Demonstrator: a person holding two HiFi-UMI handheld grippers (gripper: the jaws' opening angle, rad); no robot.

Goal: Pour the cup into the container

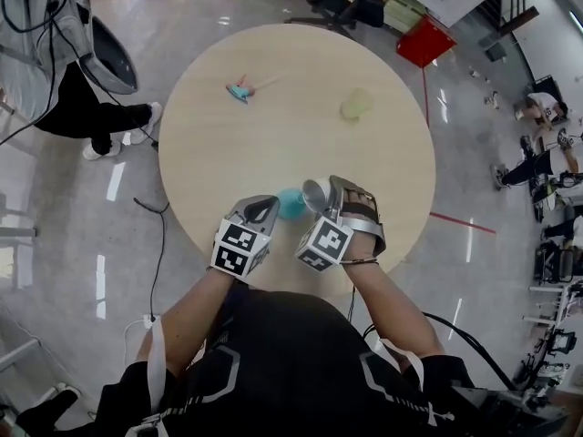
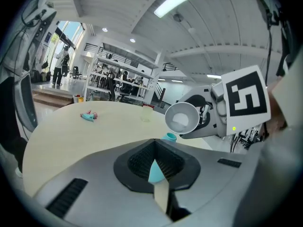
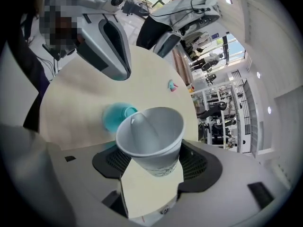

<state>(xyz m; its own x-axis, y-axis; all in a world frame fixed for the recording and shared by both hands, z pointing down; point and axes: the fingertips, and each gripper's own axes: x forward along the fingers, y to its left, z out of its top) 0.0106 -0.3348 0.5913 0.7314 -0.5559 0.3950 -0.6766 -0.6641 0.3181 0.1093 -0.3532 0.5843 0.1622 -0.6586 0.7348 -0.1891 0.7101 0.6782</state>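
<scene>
Two handheld grippers at the near edge of a round table, with a paper cup tipped beside a teal container.

Right gripper (image 1: 331, 199): jaws clamped on a white paper cup (image 3: 151, 137), gripped near its base; the cup is tilted, mouth turned toward the left gripper; contents not readable. Left gripper (image 1: 265, 210): jaws nearly together, a sliver of teal pinched between the pads. Teal container (image 1: 291, 205): lower middle of the head view, between the two gripper tips and just left of the cup's rim; its small neck shows past the left gripper's body in the left gripper view. Table (image 1: 301, 144): round, pale wood, filling the centre of the head view. Upper part of the table, well apart from the grippers: small teal-and-pink object (image 1: 240, 90) at upper left; pale green translucent cup (image 1: 355, 105) at upper right.
</scene>
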